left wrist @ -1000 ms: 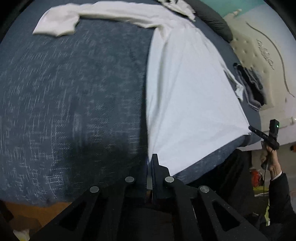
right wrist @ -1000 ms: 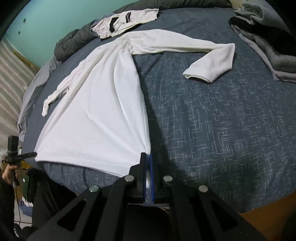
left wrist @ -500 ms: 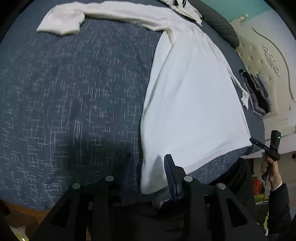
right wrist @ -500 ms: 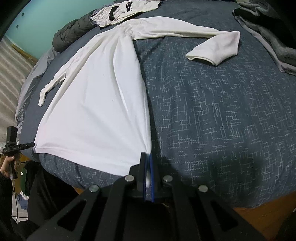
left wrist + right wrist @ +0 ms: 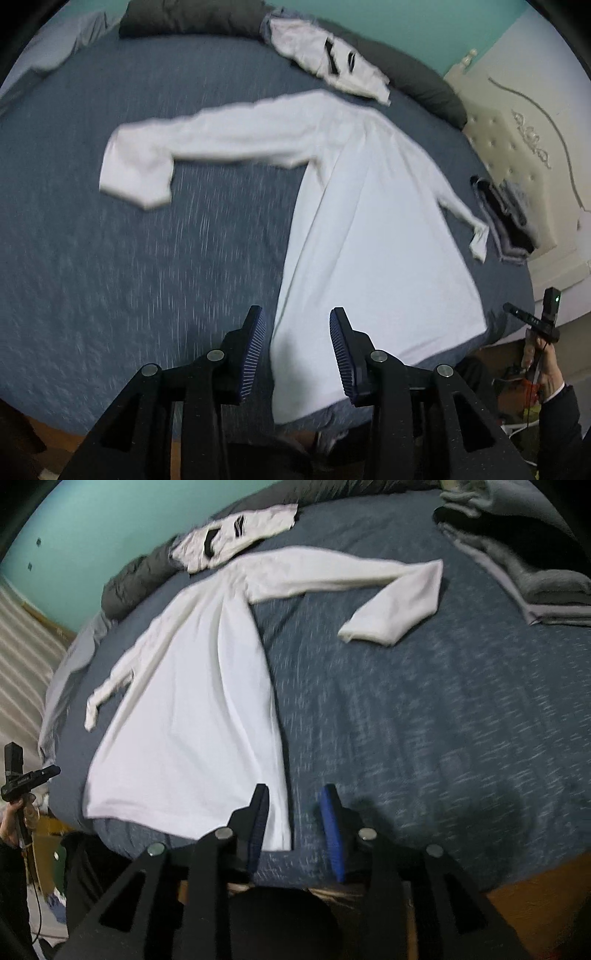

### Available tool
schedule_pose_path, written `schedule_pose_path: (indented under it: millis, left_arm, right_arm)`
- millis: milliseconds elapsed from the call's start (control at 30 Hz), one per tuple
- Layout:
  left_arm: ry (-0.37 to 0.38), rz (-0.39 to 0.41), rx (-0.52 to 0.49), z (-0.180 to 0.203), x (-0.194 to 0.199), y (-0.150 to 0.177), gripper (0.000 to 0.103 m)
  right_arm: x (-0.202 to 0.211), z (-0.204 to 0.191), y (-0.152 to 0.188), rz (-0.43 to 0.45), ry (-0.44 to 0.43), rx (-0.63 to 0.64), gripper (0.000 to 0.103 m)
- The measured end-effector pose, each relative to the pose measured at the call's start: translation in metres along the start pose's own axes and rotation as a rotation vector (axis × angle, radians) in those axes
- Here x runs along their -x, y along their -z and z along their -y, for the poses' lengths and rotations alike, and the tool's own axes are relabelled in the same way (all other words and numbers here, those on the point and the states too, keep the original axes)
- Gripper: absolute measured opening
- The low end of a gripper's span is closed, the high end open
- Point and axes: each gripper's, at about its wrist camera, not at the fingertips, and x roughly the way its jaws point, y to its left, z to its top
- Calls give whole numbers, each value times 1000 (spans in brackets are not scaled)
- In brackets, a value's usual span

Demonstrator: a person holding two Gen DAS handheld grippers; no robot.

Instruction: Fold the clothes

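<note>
A white long-sleeved shirt (image 5: 369,229) lies flat on the blue bed (image 5: 147,258), hem toward me, collar at the far end. One sleeve stretches out sideways with its cuff folded back (image 5: 136,173). The shirt also shows in the right wrist view (image 5: 192,716), with that sleeve (image 5: 391,602) on the right. My left gripper (image 5: 297,325) is open above one hem corner. My right gripper (image 5: 295,801) is open above the other hem corner. Neither holds cloth.
A white garment with black marks (image 5: 332,62) lies near dark pillows (image 5: 413,81) at the far end. A stack of folded grey and black clothes (image 5: 517,554) sits by the bed's edge. The bed's near edge (image 5: 535,886) drops off below the grippers.
Both grippers have opened and let go of the shirt's hem corners. Both have lifted and pulled back a little; the shirt now lies flat.
</note>
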Motion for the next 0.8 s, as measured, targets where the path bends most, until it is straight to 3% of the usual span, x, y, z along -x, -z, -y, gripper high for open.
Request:
schedule_pose_path:
  millis: [200,400,500,800]
  left_arm:
    - [-6,52,-25,17,10,-43,51]
    - [-1,60,-43,24,-8,-83,53]
    - [-17,57,-58,24,-20,-105,54]
    - [-51,44,-37,-1,-85,-186,54]
  right_arm:
    - [22,-11,-28,99,10,-6,38]
    - [28,-37,-65,165,-5,-29,45]
    - [25,-53,-88,169,-21,-24,51]
    - [-20,-86,-163,126,-11,50,52]
